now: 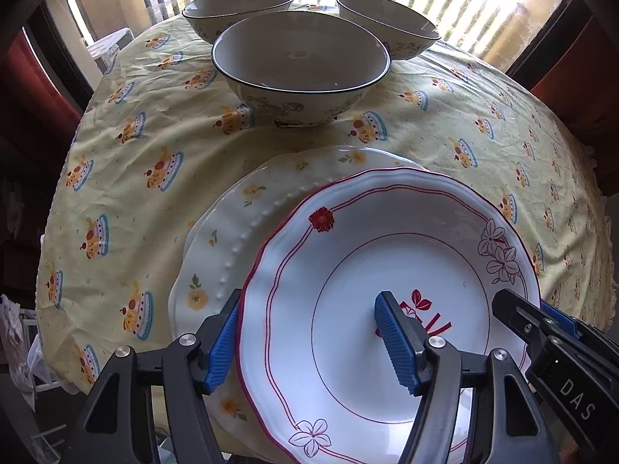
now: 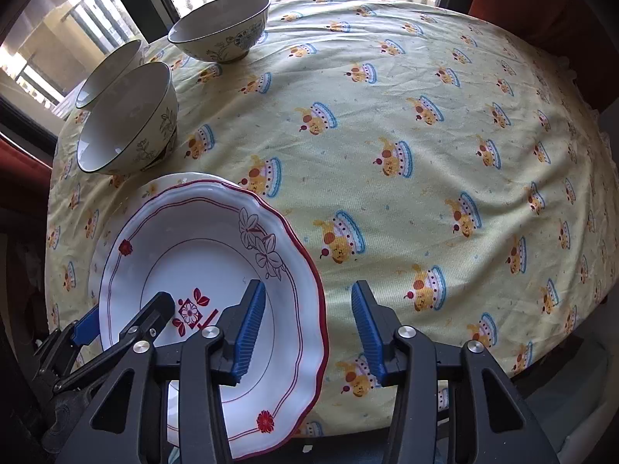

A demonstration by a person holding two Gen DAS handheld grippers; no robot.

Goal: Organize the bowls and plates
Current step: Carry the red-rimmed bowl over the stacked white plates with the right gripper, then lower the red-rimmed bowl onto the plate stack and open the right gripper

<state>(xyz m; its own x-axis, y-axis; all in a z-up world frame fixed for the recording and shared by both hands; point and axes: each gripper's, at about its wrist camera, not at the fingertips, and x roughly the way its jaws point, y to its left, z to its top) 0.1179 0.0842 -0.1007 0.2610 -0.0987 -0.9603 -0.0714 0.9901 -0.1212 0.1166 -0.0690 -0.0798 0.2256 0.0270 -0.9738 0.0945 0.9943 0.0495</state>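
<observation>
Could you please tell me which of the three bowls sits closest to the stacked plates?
The front bowl, standing alone just beyond the yellow-flowered plate and red-rimmed plate. The other two bowls sit behind it, nearer the window.

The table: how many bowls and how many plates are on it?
Bowls: 3 — near bowl, far left bowl, far right bowl
Plates: 2 — red-rimmed plate lying on the yellow-flowered plate
Total: 5
</observation>
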